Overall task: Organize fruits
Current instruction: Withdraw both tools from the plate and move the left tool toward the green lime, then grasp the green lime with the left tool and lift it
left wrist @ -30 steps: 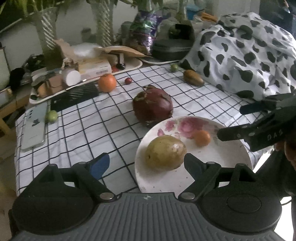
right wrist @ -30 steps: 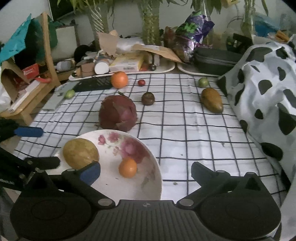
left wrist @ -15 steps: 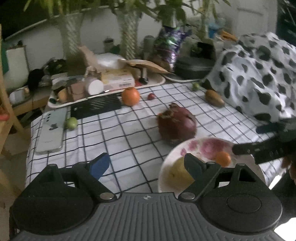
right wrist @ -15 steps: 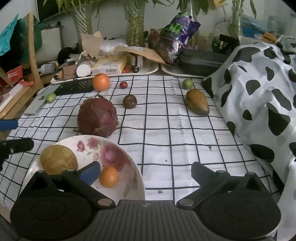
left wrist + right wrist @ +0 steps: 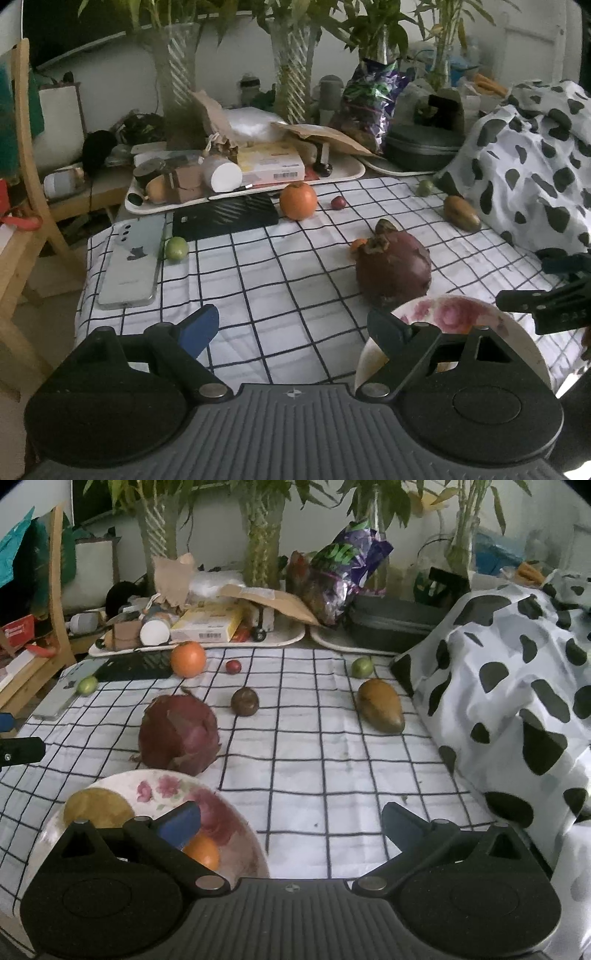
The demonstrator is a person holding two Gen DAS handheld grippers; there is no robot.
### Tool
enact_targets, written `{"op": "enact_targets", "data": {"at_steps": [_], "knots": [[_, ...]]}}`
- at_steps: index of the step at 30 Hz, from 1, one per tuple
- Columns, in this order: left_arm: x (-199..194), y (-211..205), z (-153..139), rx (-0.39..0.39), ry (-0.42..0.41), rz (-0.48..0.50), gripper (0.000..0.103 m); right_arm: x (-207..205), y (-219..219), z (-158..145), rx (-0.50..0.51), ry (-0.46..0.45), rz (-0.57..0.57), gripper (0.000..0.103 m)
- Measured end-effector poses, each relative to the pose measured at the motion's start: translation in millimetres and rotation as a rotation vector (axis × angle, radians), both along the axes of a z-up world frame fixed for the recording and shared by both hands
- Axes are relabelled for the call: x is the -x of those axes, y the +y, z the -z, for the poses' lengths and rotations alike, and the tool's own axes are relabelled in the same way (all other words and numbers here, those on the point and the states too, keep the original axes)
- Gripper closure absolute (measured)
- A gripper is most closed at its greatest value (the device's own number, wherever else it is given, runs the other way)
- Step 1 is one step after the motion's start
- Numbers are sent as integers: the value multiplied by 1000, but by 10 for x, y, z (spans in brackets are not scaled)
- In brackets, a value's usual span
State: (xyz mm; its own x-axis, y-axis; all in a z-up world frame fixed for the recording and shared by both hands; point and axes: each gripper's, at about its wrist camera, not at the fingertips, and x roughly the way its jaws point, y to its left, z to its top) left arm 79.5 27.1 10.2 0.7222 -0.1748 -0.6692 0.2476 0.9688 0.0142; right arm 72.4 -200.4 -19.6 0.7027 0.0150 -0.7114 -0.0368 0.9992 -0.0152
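- Left tongs (image 5: pixel 291 325) and right tongs (image 5: pixel 291 821) both gape, released, gripping nothing.
- Floral plate (image 5: pixel 236 830) on the counter carries a yellow fruit (image 5: pixel 96 806) and small orange (image 5: pixel 202 851).
- Dragon fruit (image 5: pixel 180 734) sits just behind the plate.

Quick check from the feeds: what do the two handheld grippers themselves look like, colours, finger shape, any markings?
Both look alike: the left gripper and right gripper have a dark grey ribbed body, two round black housings and black angular fingers with silver pivot pins. One finger pad on each is blue. Seen side-on, the right gripper carries small white lettering.

Both low near-edge views face across the table, sharing the dragon fruit (image 5: pixel 393 264) (image 5: pixel 180 734)
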Motion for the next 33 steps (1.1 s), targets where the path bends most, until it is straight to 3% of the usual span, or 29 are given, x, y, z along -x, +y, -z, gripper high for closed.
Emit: {"op": "enact_targets", "data": {"at_steps": [13, 19, 24, 28, 33], "knots": [[-291, 56, 26, -34, 19, 0, 16, -194, -23, 2, 82, -24, -16, 0], [-543, 256, -4, -8, 16, -34, 16, -354, -18, 25, 108, -21, -33, 0], [-771, 426, 22, 4, 31, -54, 22, -490, -19, 52, 129, -18, -44, 0], [-990, 580, 97, 15, 67, -73, 37, -620, -25, 56, 146, -30, -52, 0], [-1248, 755, 193, 27, 93, -90, 46, -796, -69, 77, 156, -28, -53, 0]]}}
